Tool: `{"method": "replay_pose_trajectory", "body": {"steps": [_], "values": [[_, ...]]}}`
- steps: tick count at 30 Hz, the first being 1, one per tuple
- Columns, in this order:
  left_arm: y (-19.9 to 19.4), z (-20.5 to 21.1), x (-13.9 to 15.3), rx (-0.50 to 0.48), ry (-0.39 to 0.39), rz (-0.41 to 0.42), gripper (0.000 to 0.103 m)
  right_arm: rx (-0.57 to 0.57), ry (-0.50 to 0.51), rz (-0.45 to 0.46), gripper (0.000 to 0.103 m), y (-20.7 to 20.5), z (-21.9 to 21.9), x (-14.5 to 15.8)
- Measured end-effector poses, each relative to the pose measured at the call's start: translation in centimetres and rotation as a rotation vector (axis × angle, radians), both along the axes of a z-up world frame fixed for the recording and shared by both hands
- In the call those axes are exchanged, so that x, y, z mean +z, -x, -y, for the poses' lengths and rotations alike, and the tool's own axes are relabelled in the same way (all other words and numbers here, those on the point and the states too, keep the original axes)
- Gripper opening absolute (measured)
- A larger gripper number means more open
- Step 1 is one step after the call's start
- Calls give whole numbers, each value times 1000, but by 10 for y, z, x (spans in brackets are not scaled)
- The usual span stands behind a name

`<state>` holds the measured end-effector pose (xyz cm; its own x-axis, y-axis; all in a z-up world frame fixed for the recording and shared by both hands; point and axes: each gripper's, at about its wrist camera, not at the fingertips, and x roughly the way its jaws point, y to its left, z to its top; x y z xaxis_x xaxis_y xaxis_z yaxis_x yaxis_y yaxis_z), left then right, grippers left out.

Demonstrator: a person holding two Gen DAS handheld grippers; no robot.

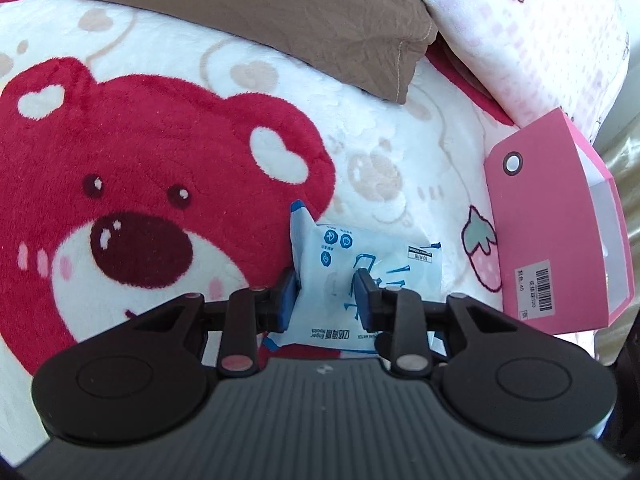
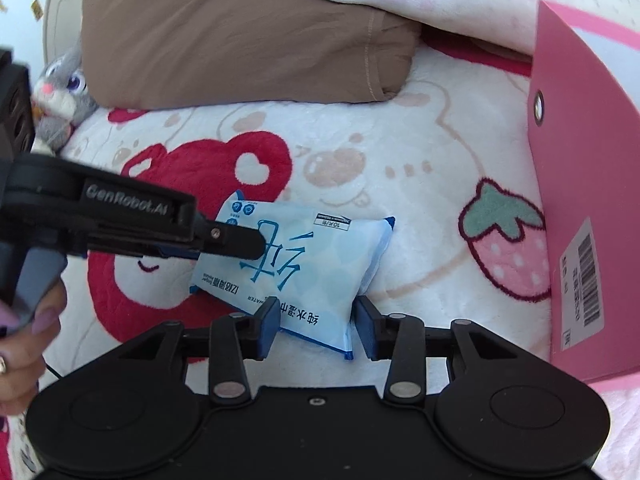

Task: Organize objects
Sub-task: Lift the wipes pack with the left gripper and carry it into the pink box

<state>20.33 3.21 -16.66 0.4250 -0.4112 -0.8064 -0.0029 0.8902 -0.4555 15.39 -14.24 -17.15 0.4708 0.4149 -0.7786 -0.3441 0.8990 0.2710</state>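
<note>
— On the fleecy white blanket with the red bear print (image 1: 132, 168), what's that between the two tools?

— A flat, pale blue plastic pack of wet wipes (image 2: 296, 260). Its long axis runs from the bear's face toward the pink strawberry motif (image 2: 506, 240), one sealed end pointing at each.

— Who has it?

— The left gripper (image 1: 326, 294) has its blue pads squeezed on one end, nearly closed, with the wrapper bunched between them. The right gripper (image 2: 318, 326) stands partly closed around the near long edge; one pad touches the pack, though I cannot tell whether both press.

— Where does it sit otherwise?

— Just short of the upright pink cardboard box with a barcode label (image 2: 584, 200), not touching it, and near the brown pillow (image 1: 248, 12).

— Any difference between views?

— Only the right wrist view shows the left tool from the side, the hand (image 2: 24, 344) on its handle and a grey plush rabbit (image 2: 64, 92). The left view shows the bear's whole face.
</note>
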Motion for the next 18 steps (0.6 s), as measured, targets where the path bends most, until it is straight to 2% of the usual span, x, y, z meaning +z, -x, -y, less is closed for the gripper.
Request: {"method": "replay_pose_trajectory", "body": {"steps": [4,8,12,18], "values": [[10,8,8,-34,-52,21,30,54,19,68,45,9,-3,-2],[22,11,16,-28,-73,-12,30,66,47,76,45,16,-9,7],[40,9,26,-36,-51,-40,29,69,53,55,45,29,-6,18],[74,9,59,-73,-29,-18,28,73,30,41,48,59,5,47]]}}
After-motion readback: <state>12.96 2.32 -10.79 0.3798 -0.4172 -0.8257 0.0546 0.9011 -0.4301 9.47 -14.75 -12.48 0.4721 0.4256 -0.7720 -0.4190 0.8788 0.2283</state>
